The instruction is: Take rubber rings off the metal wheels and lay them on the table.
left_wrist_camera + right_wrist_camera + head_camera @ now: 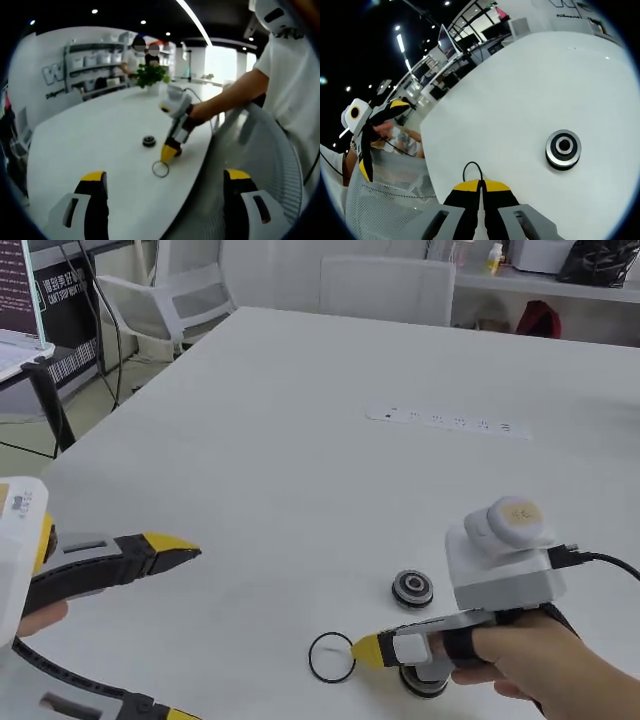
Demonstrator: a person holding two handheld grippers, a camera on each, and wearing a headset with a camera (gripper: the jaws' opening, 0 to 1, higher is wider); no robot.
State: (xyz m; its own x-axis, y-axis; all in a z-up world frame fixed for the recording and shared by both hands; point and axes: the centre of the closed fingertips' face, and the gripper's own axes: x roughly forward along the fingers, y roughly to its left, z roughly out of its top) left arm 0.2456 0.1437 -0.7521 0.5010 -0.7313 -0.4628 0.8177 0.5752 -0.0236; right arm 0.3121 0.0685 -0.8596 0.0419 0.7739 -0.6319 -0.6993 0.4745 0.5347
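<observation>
Head view: the right claw [370, 650], shut, seems to pinch the near edge of a rubber ring [331, 657] lying flat on the white tabletop [300, 440], apparently setting it down. One wheel [412, 587] sits just beside, a second wheel [425, 682] under the claw.

Left gripper view: the left claw [165, 175] gapes wide and empty, held clear.

Right gripper view: bare surface lies ahead, and the tabletop's edge runs close beside the ring.

Thin black rubber ring [331, 657] lying flat on white table [300, 440] | metal wheel [412, 587] flat nearby, black ring around it | second wheel [425, 685] beside, partly hidden
</observation>
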